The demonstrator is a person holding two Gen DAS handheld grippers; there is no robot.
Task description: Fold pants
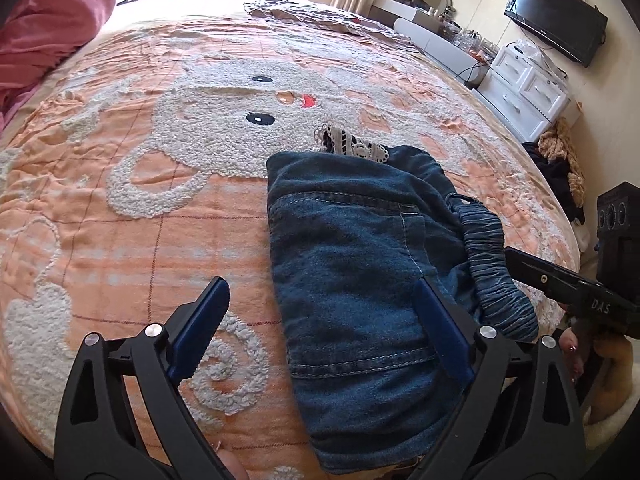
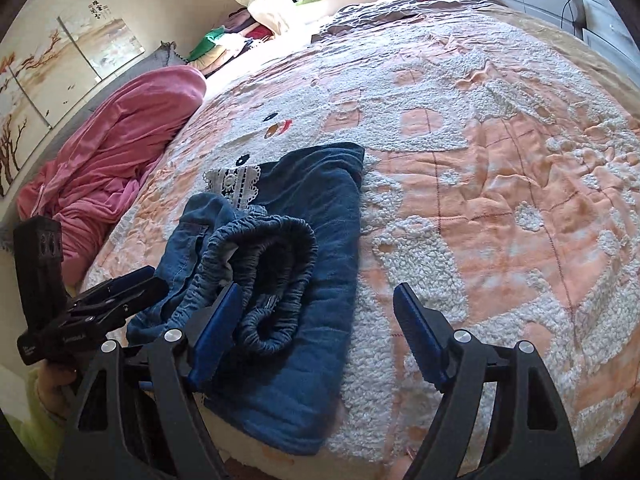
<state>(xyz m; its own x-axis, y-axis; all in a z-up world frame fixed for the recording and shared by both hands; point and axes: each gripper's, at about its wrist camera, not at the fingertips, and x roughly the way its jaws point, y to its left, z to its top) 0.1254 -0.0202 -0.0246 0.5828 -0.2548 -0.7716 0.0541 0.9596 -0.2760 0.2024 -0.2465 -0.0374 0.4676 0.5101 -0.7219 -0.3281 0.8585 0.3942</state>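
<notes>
Soft, limp blue denim pants (image 1: 360,264), folded near bed's (image 1: 120,208) front edge; grasp elastic waistband (image 2: 272,280); both jaws apart, empty.

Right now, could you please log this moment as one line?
task: fold pants | pants: folded on bedspread | left gripper: open | right gripper: open

Each tool (image 1: 320,312) (image 2: 316,316) has black plastic arms, blue finger pads (image 1: 204,326), silver screws, and white lettering.
</notes>
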